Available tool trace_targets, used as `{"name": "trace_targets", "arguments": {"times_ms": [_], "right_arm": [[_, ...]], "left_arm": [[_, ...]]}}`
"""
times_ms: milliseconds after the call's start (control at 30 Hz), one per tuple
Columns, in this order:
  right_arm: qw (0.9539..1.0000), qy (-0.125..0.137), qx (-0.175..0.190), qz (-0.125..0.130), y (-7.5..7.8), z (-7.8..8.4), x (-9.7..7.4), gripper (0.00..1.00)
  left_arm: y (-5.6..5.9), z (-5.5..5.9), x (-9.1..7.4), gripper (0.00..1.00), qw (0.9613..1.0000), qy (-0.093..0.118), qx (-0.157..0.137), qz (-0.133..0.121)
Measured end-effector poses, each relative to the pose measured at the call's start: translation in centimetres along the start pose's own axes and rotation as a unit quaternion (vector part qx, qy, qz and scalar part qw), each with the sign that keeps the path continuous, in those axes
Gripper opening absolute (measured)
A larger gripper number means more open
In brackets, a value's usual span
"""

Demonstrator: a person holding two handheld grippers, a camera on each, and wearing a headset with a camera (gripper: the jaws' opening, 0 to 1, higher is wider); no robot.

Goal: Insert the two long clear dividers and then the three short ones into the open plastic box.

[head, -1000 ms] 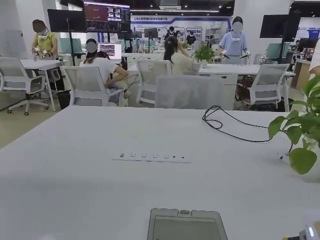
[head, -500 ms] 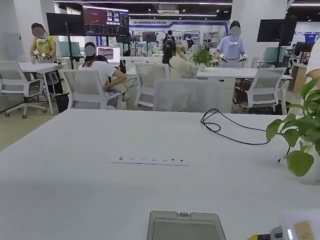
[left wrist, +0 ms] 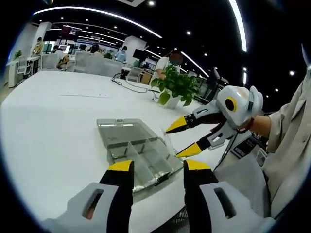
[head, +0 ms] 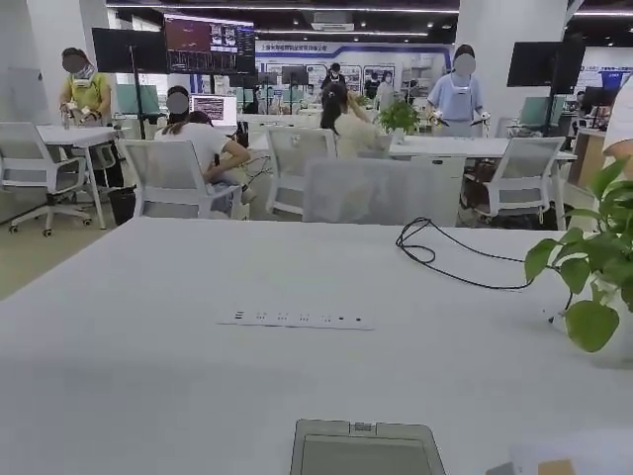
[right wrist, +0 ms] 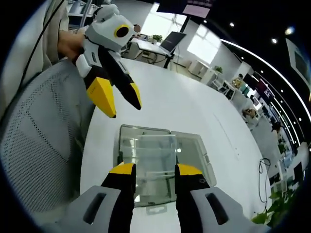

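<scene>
The clear plastic box [left wrist: 138,153] lies open near the table's front edge, its lid [head: 366,450] folded back flat. Clear partition walls show inside its tray [right wrist: 146,165]; how many I cannot tell. My left gripper [left wrist: 159,167] hovers open just short of the tray with nothing between its yellow-tipped fingers. My right gripper [right wrist: 155,170] is open over the box's near side, also holding nothing. Each gripper faces the other across the box: the right gripper [left wrist: 187,138] and the left gripper [right wrist: 119,97] both stand with jaws apart.
A white power strip [head: 297,320] is set into the tabletop mid-table. A black cable [head: 445,259] loops behind it, and a leafy plant [head: 584,277] stands at the right edge. A grey mesh chair [right wrist: 43,145] sits by the table's front edge. People work at desks farther back.
The head camera has tipped slightly. A yellow-tipped gripper that rose into the lower right corner has turned into a pale blur there. The lid has not moved.
</scene>
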State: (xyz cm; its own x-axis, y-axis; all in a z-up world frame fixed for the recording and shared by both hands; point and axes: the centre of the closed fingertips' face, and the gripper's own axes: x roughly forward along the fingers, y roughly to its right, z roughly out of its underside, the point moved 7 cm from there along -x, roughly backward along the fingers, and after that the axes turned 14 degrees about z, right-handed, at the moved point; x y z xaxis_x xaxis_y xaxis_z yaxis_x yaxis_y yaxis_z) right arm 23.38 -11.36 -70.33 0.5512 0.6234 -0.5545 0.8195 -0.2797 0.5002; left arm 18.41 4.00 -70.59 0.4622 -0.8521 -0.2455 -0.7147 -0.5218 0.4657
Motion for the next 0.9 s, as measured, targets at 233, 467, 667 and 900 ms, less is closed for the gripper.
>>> {"name": "trace_targets", "arguments": {"times_ms": [233, 467, 667, 900], "right_arm": [[0.9996, 0.025, 0.003, -0.011, -0.9, -1.8, 0.1, 0.32], [0.9989, 0.043, 0.005, -0.017, -1.5, -3.0, 0.2, 0.32], [0.9984, 0.054, 0.011, -0.014, -1.4, -3.6, 0.2, 0.32], [0.9981, 0.059, 0.013, -0.007, -1.2, -3.8, 0.3, 0.32]], "left_arm": [[0.2, 0.0, 0.0, 0.29, 0.9998, 0.014, -0.006, 0.011], [0.3, -0.2, 0.0, 0.22, 0.9993, 0.031, -0.010, 0.016], [0.4, -0.4, 0.1, 0.13, 0.9986, 0.044, -0.018, 0.022], [0.6, -0.5, 0.1, 0.00, 0.9974, 0.059, -0.029, 0.028]]}}
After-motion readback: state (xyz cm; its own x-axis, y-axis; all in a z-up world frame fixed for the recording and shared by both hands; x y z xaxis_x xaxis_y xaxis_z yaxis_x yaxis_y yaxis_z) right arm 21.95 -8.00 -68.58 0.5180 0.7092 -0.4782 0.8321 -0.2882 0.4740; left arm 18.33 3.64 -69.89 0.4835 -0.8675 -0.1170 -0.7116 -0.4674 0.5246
